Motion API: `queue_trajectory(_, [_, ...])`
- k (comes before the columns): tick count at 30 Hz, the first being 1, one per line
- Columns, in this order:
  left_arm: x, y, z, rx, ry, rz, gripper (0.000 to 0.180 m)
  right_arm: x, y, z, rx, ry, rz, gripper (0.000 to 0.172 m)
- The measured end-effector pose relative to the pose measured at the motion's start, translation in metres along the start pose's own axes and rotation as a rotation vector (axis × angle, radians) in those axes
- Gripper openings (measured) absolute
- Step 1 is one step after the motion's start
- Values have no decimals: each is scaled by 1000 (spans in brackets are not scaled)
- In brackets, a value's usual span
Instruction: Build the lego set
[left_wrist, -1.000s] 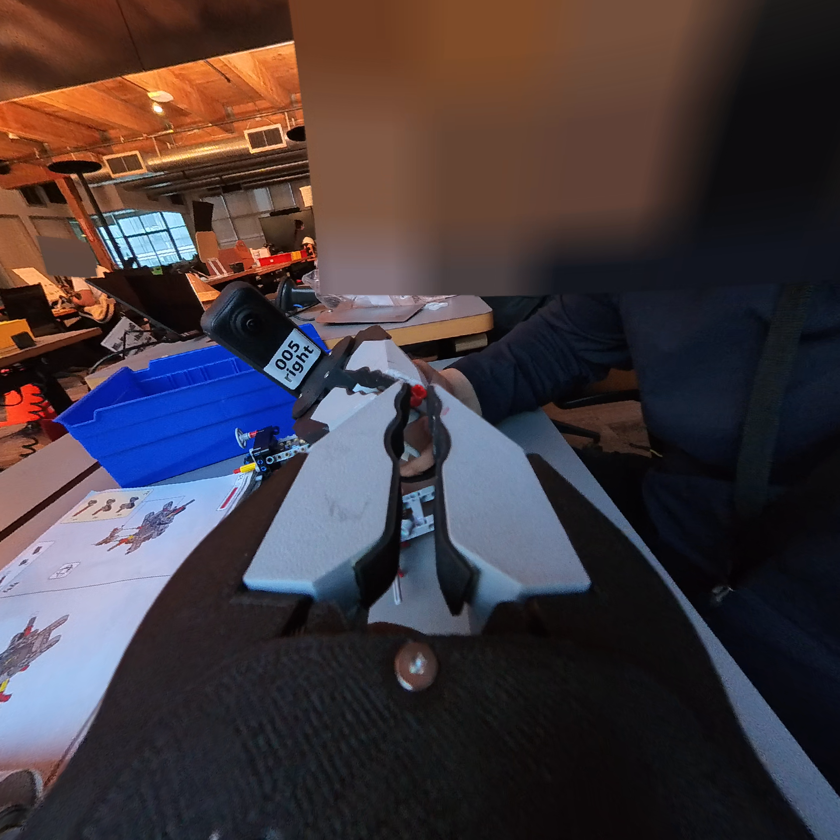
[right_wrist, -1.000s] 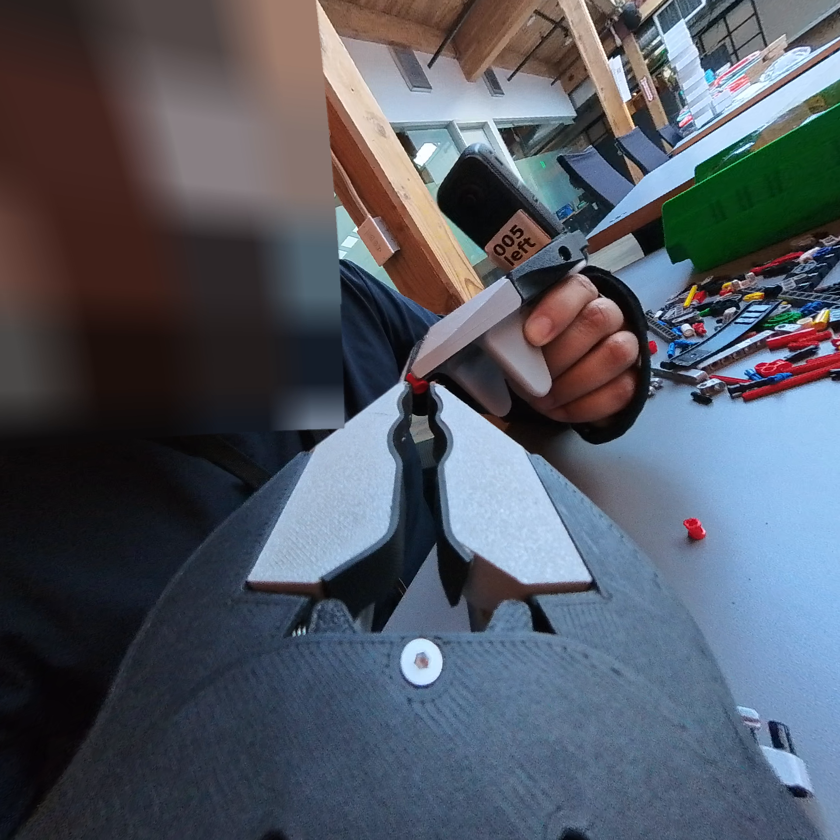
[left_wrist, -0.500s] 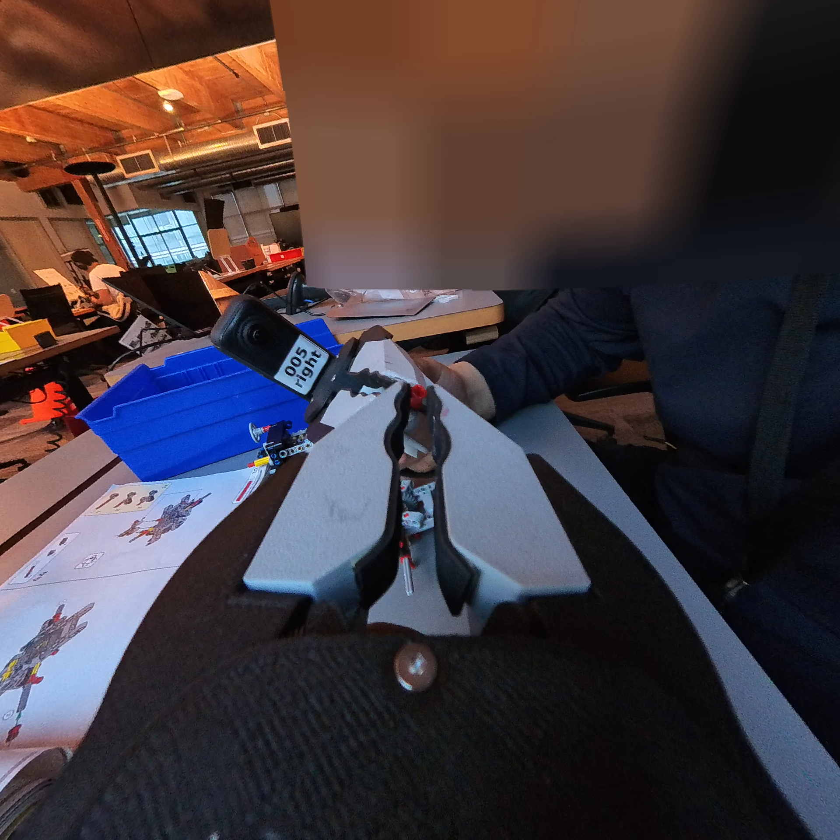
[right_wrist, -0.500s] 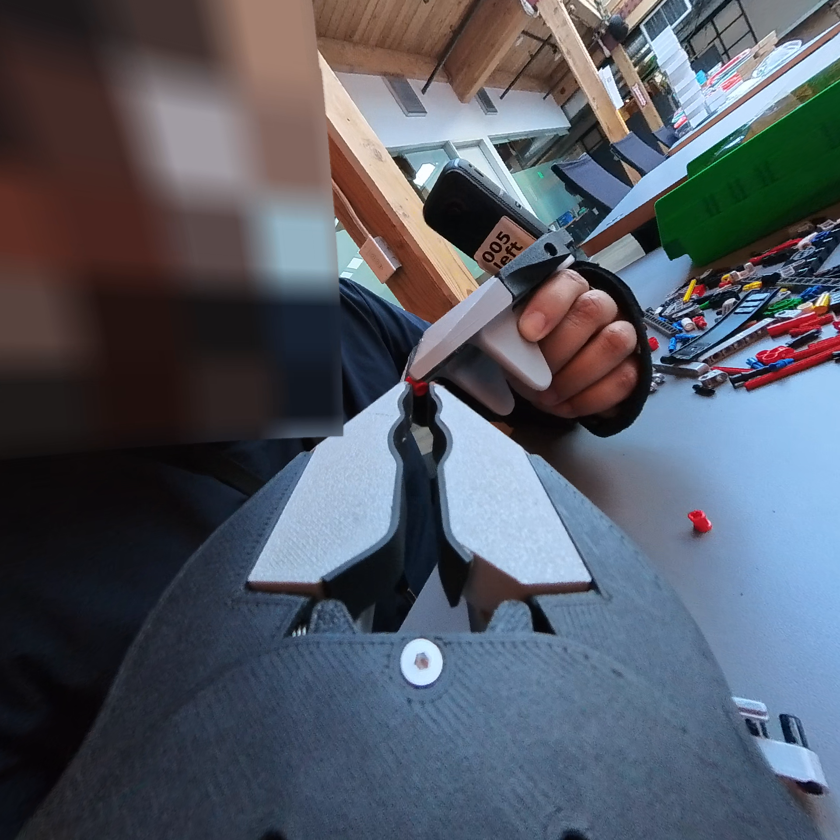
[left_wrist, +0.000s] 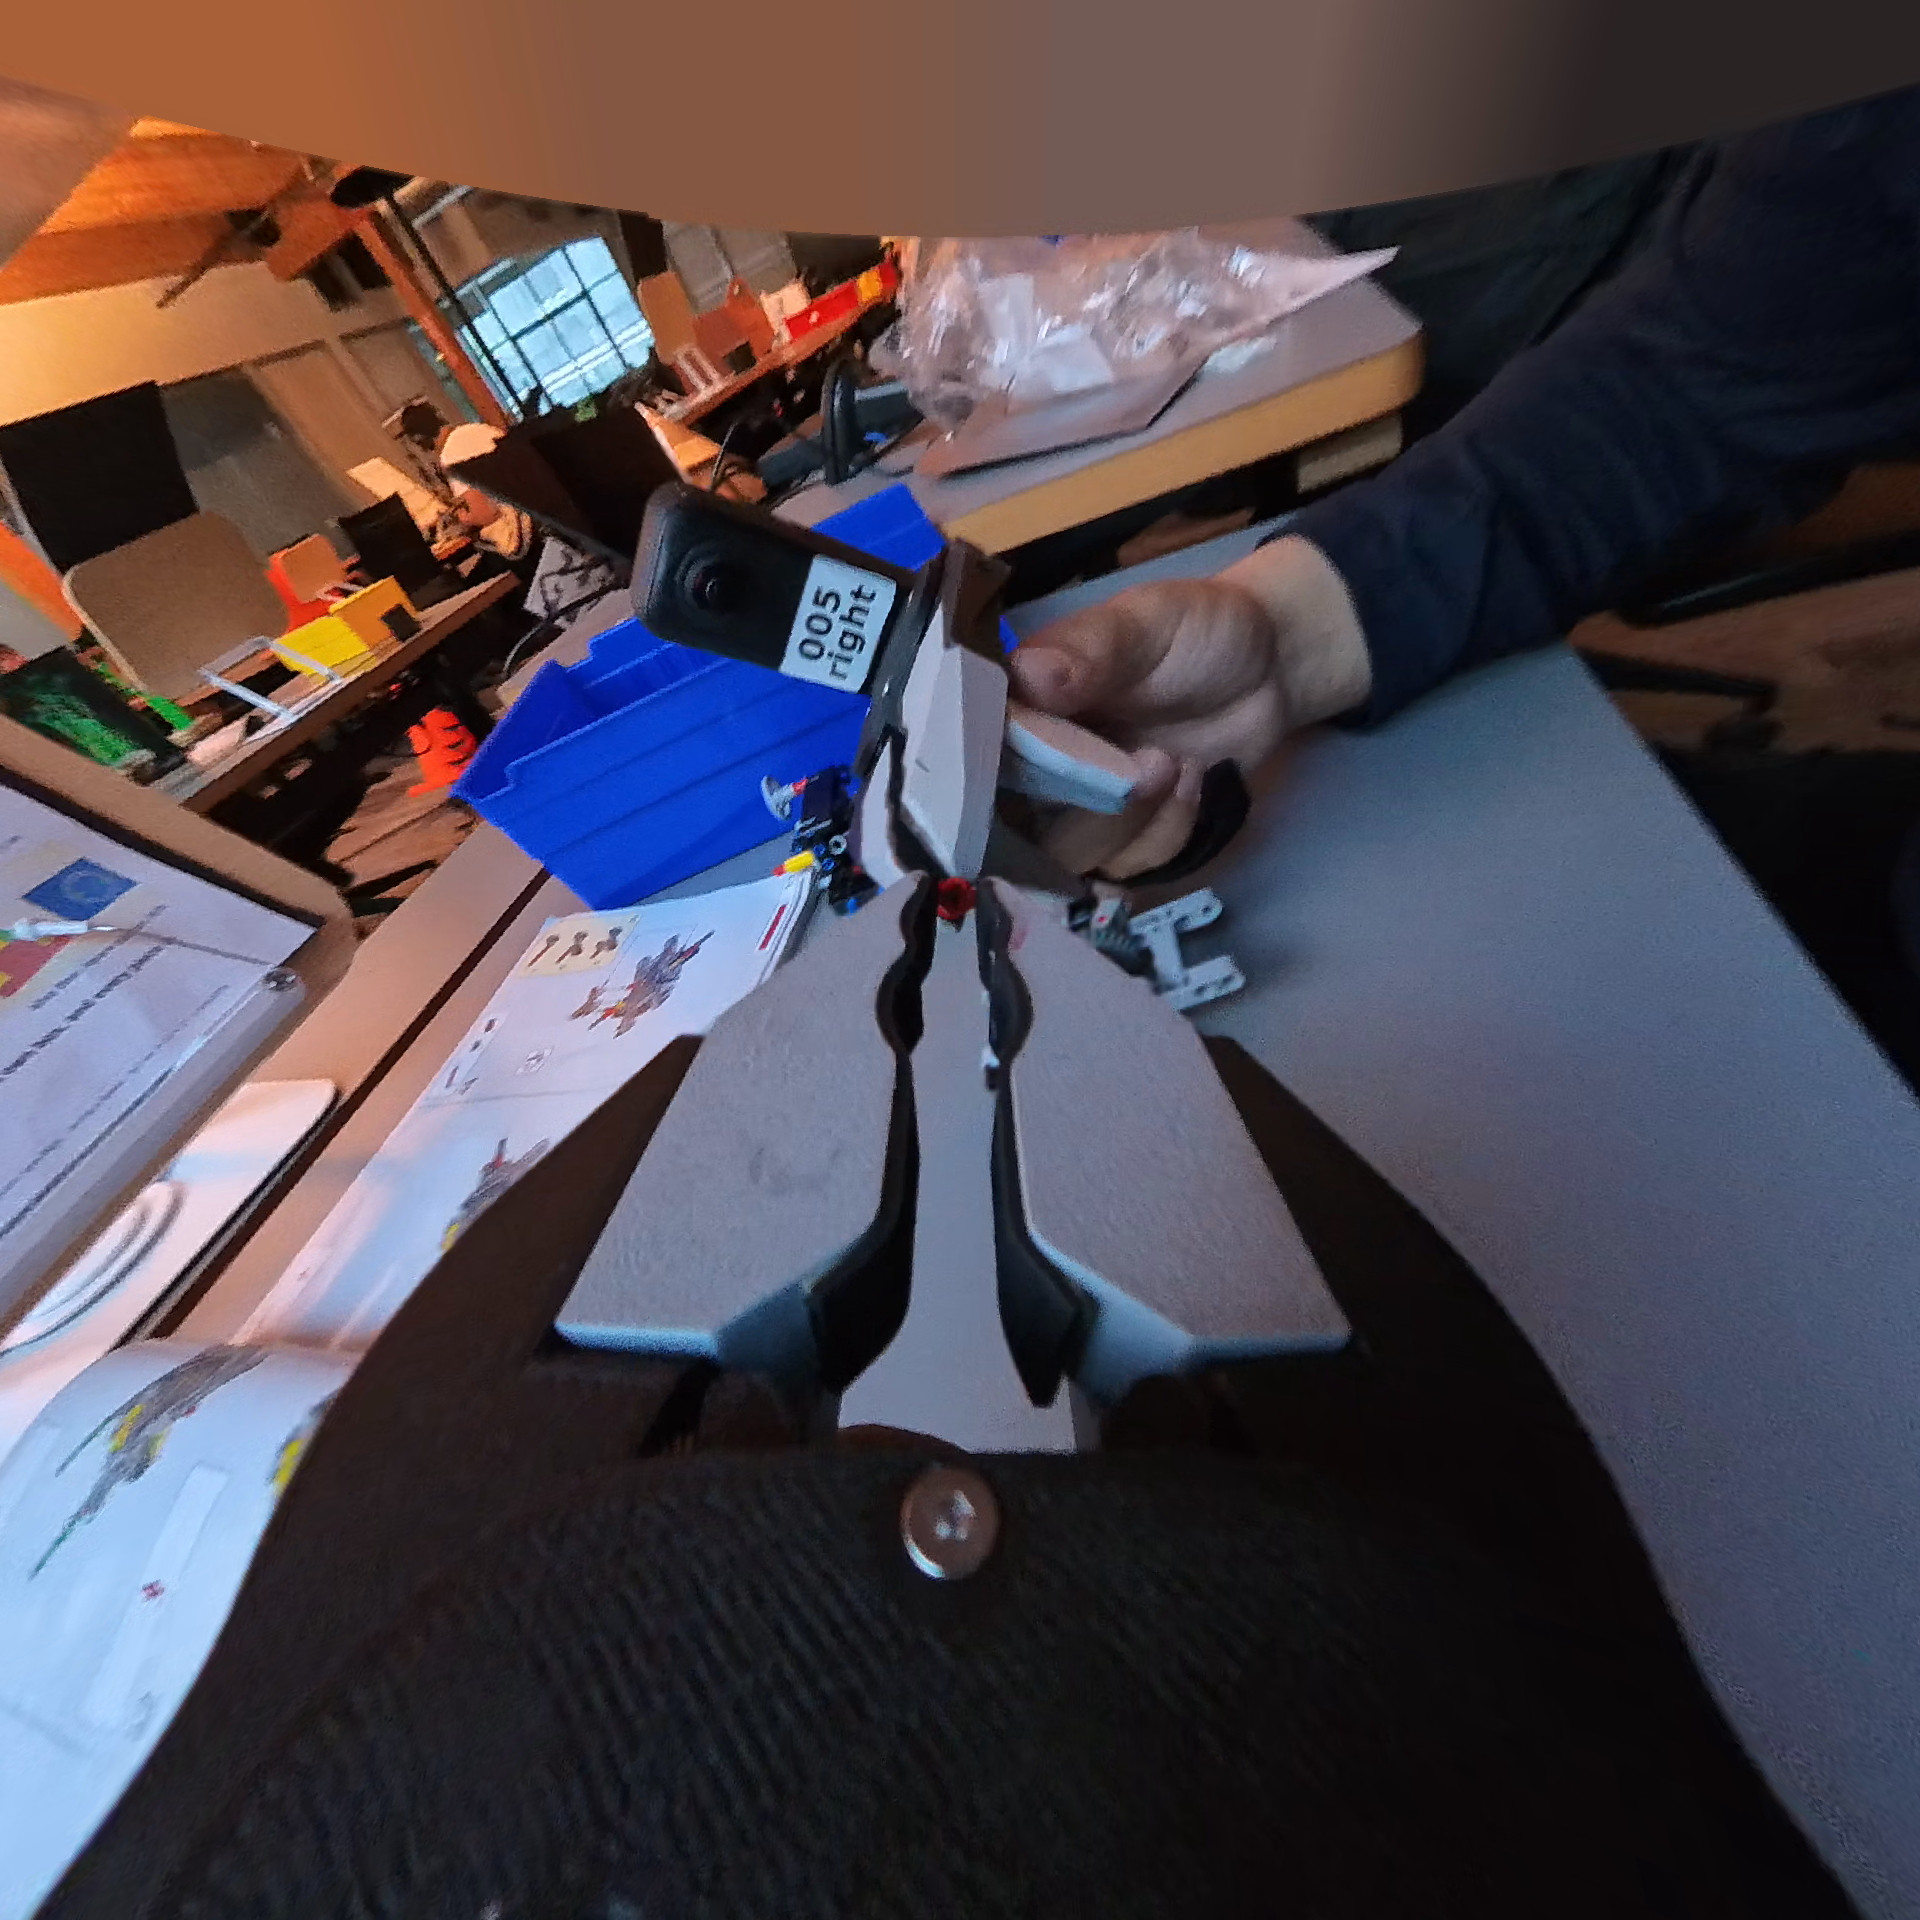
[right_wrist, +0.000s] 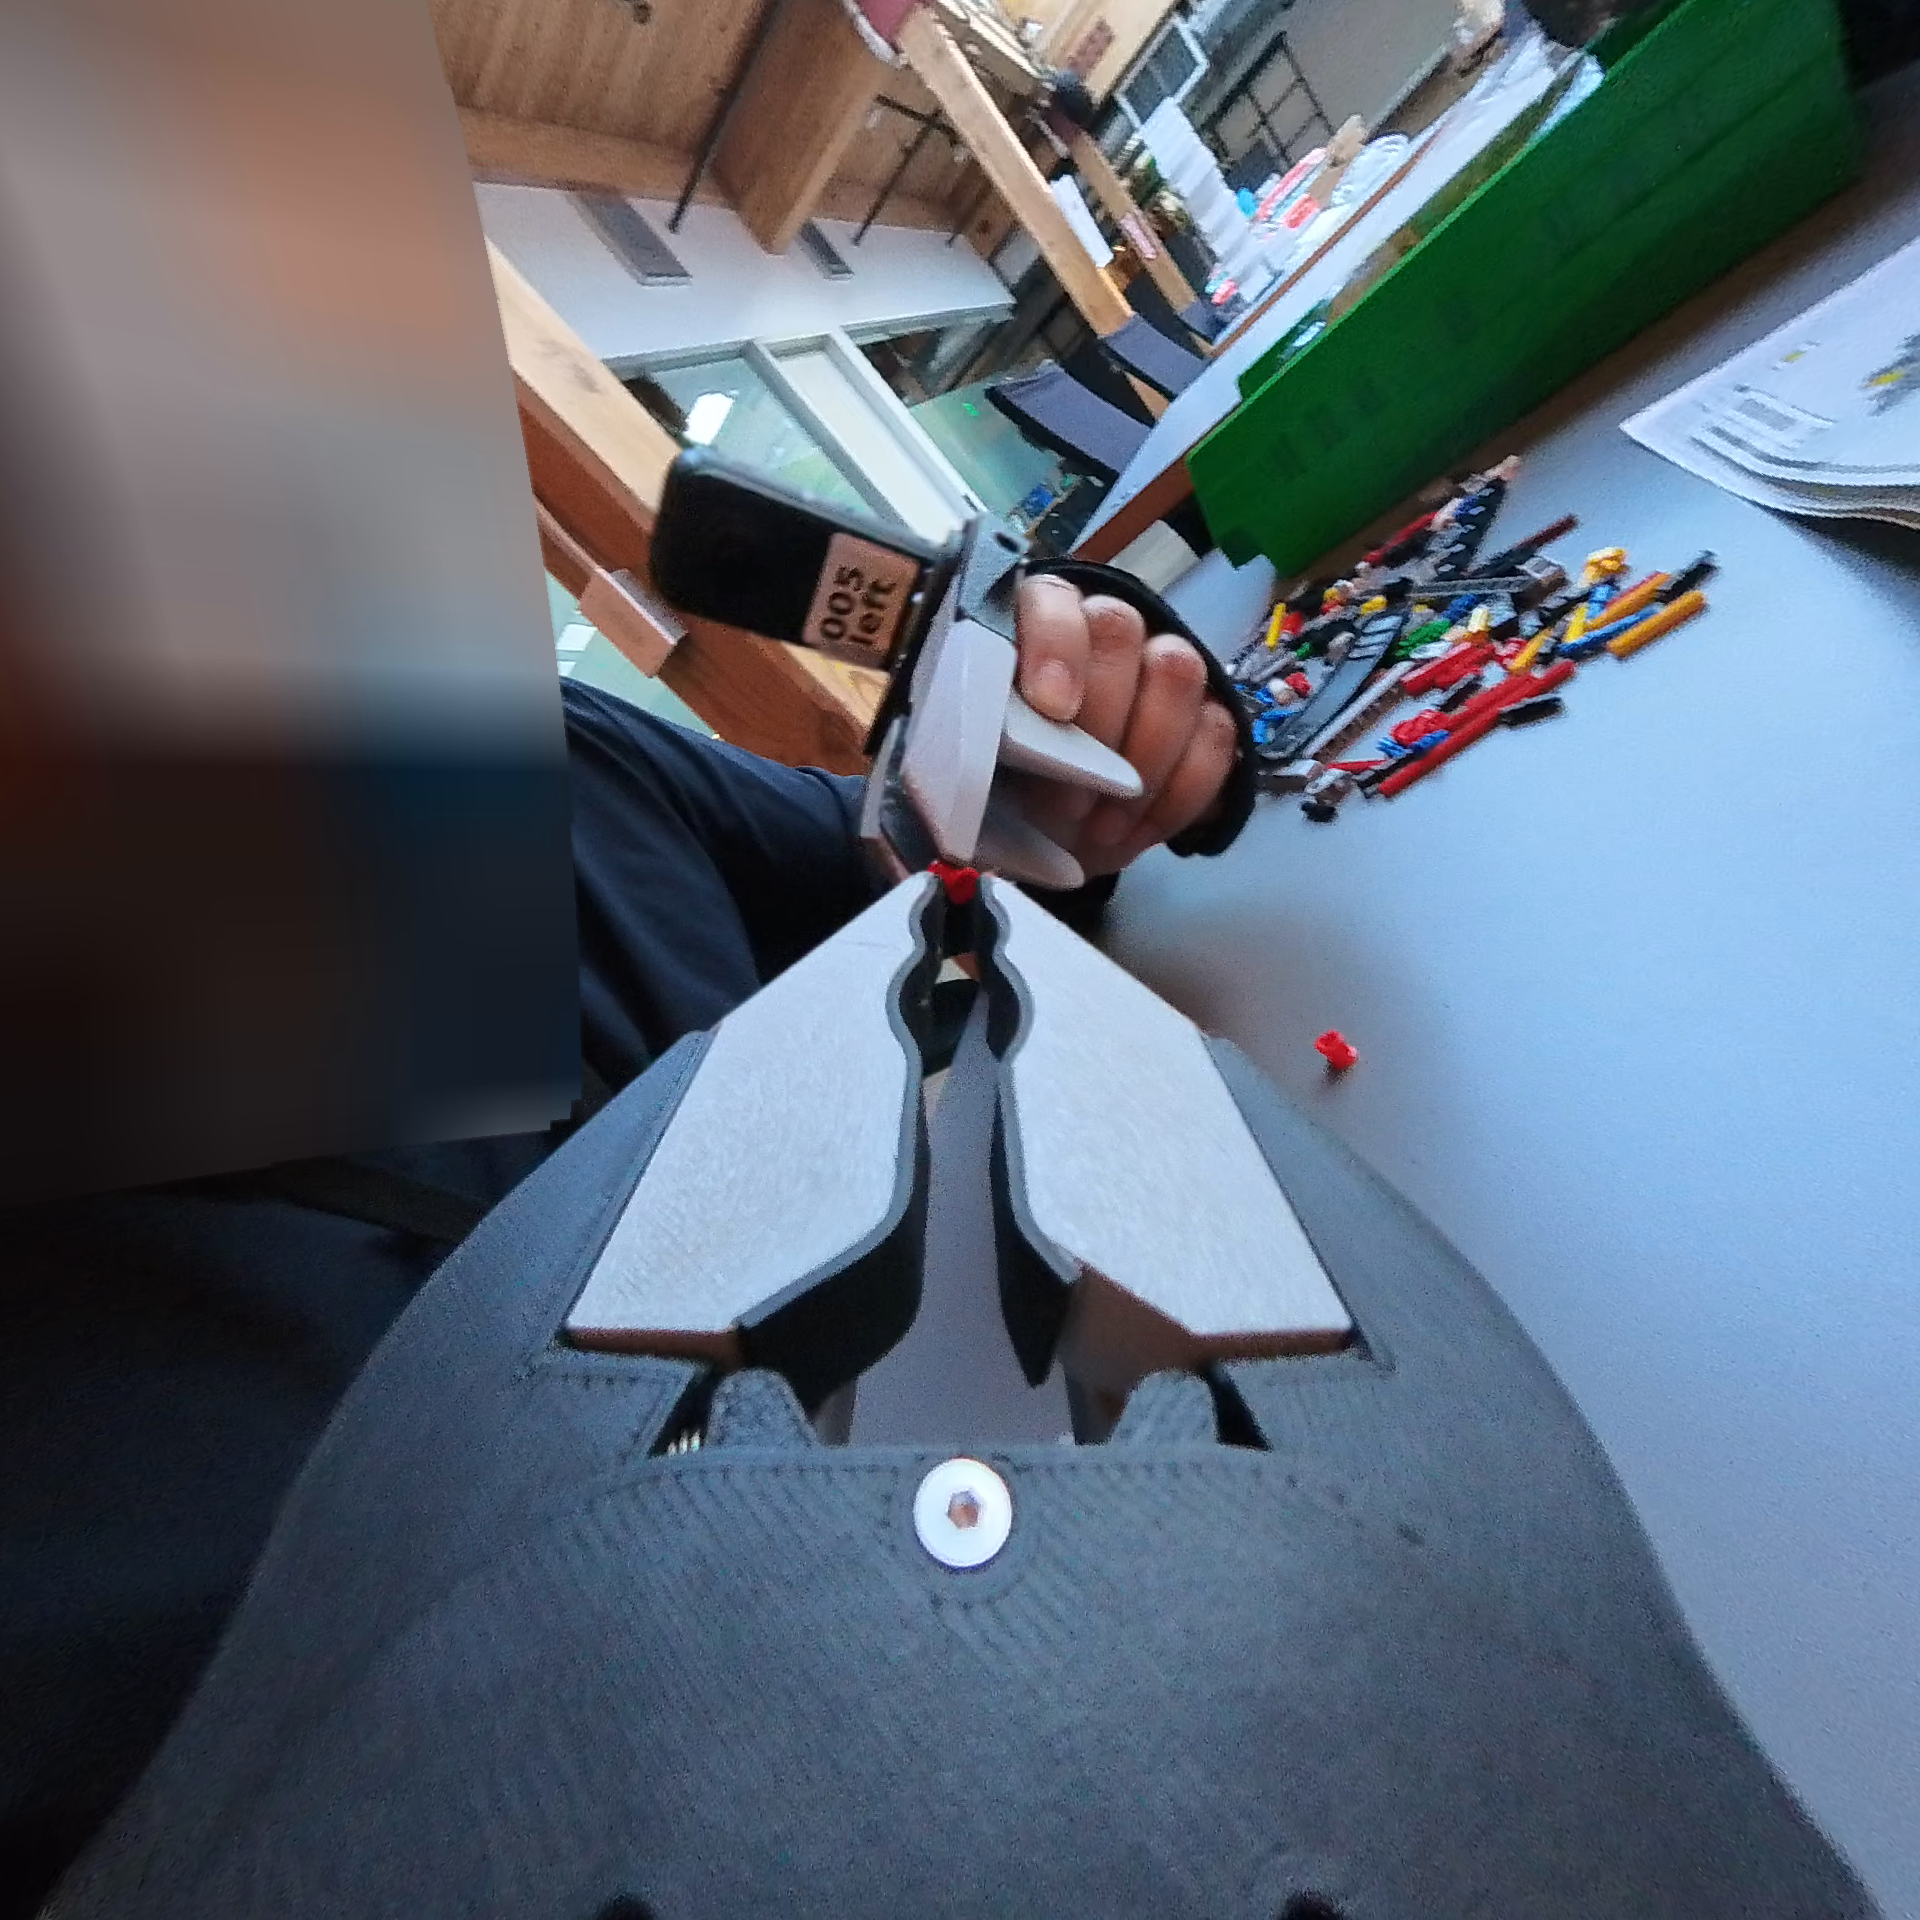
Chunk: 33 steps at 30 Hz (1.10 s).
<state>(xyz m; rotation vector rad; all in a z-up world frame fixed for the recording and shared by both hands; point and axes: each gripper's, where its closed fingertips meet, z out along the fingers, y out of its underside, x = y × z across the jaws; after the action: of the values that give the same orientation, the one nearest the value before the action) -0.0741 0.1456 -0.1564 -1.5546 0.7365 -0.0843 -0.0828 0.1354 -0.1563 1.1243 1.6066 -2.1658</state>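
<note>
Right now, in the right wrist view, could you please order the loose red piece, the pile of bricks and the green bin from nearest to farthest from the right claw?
From the right claw:
1. Loose red piece, alone on the table, to the right.
2. Pile of bricks, farther off, right of the hand.
3. Green bin, behind the pile, at the table's far edge.

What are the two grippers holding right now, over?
Left gripper and right gripper tip to tip, pinching one small red piece. Grey bracket piece beside them on table.
</note>
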Motion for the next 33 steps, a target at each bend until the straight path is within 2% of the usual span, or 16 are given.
queue_trajectory(6, [-3,18,4,-155,-92,202,5,17,4,-4,-13,84,54,2])
queue_trajectory(10, [-3,15,4,-170,-129,250,5,17,3,-4,-9,89,55,2])
queue_trajectory(13, [-3,3,2,-77,-86,94,5,7,-1,-3,3,46,16,2])
queue_trajectory(17, [-6,-17,-4,124,34,-238,4,-4,-3,-3,-23,63,-157,13])
queue_trajectory(20, [-11,-23,-8,224,101,-420,4,-6,-5,-3,-53,185,-386,16])
queue_trajectory(24, [-10,-30,-9,334,201,-620,4,-7,-16,-7,-75,470,-768,16])
queue_trajectory(26, [-11,-34,-10,390,247,-730,4,-8,-15,-5,-108,553,-915,16])
queue_trajectory(30, [-14,-31,-8,417,278,-844,4,-11,-19,-5,-116,695,-1112,15])
queue_trajectory(33, [-15,-26,-6,410,294,-896,4,-20,-25,-5,-86,731,-1191,13])
